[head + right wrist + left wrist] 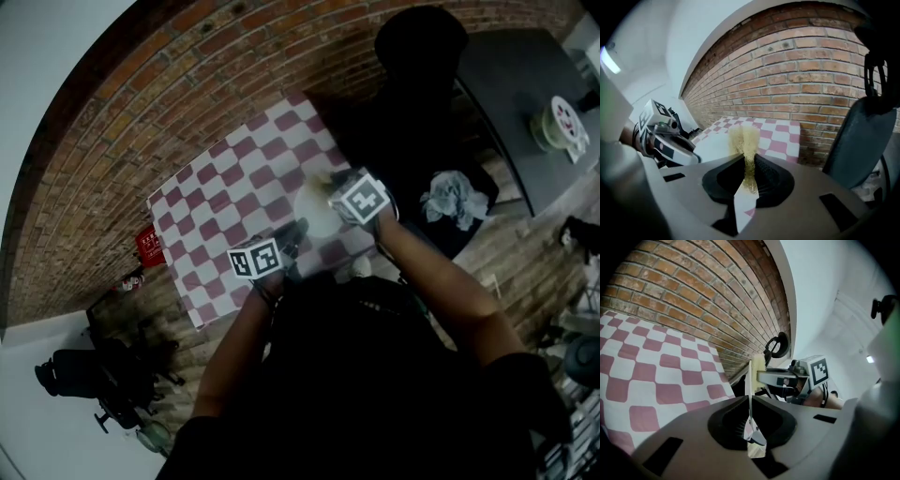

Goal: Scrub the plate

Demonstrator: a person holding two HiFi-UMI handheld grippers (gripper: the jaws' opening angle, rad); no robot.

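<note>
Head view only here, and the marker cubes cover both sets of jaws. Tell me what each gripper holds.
Observer: The left gripper is shut on the rim of the white plate.
Operator: Now the right one.
Observer: The right gripper is shut on a yellow sponge, which bulges out past its jaws.
Operator: Report where the sponge meets the plate.
Observer: In the left gripper view the sponge sits against the plate's far rim, on the face turned toward the right gripper, and it looks to be touching.
</note>
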